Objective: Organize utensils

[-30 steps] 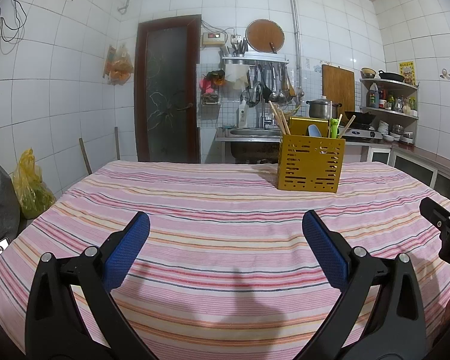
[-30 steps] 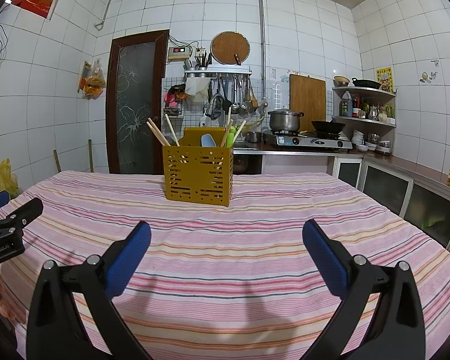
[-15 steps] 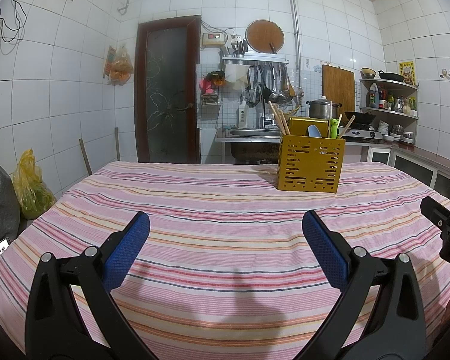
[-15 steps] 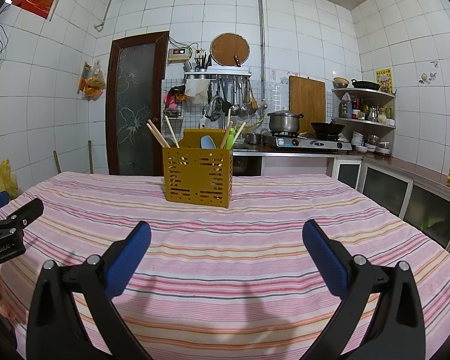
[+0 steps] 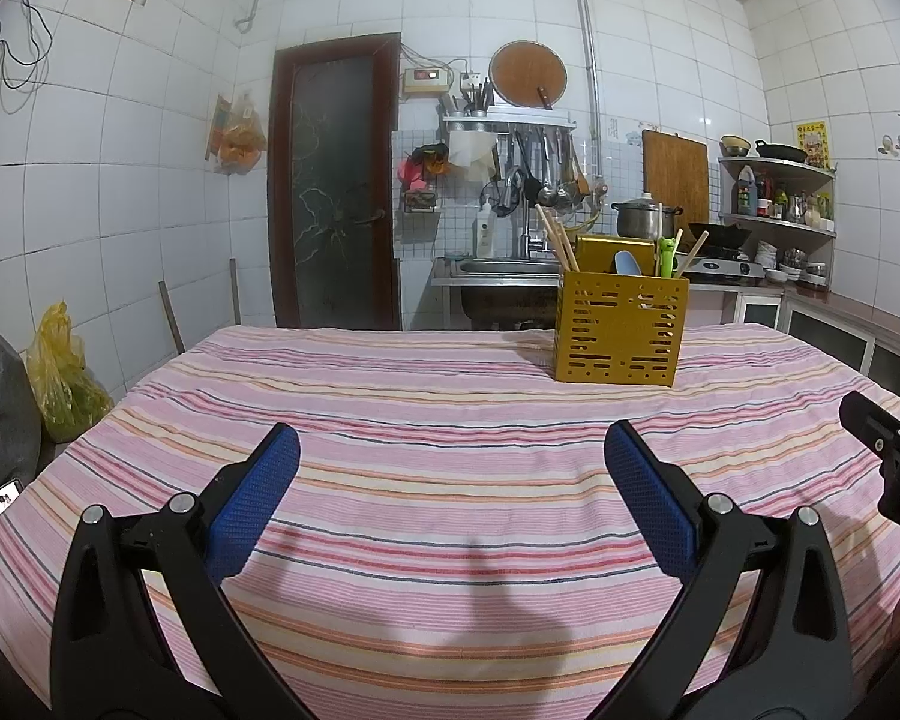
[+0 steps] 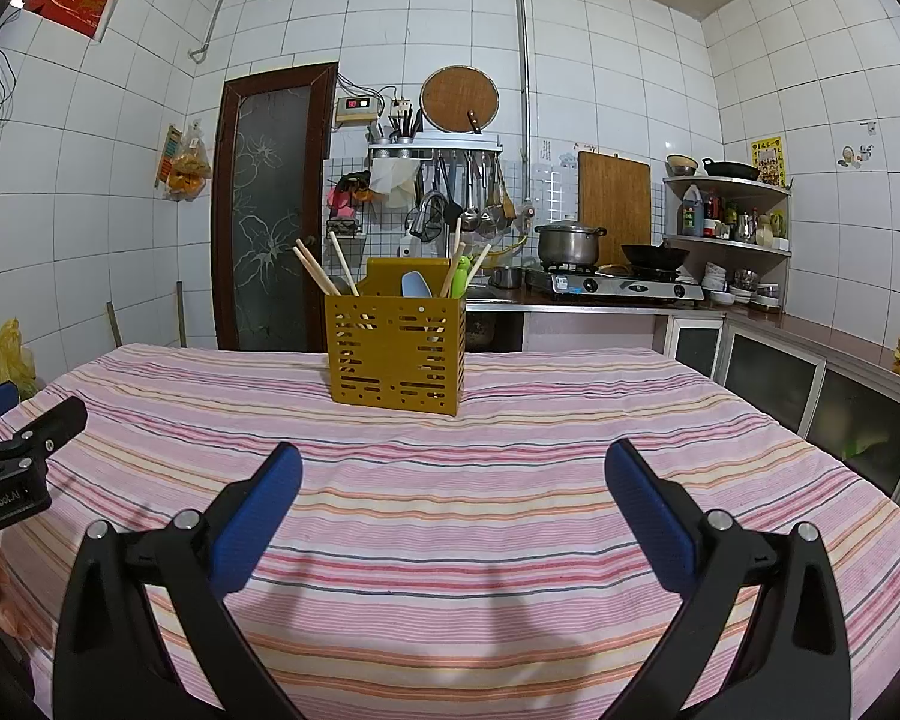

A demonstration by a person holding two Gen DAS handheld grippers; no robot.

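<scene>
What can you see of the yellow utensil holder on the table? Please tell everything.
The yellow utensil holder is a box-shaped caddy, seemingly painted metal, with slot-shaped perforations and a taller back panel. It stands upright on the striped tablecloth, far from both open grippers. Wooden chopsticks, a light-blue spoon and a green utensil stick out.

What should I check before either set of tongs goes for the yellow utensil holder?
1. Left tongs open and empty: ok.
2. Right tongs open and empty: ok.
3. Yellow utensil holder upright on the striped tablecloth: ok.
4. Path to the holder free of objects: ok, only bare cloth lies between.
5. Utensils reachable: ok, chopsticks, a blue spoon and a green utensil stick out of the top.
6. How the holder's compartments are divided: cannot tell from here.
</scene>
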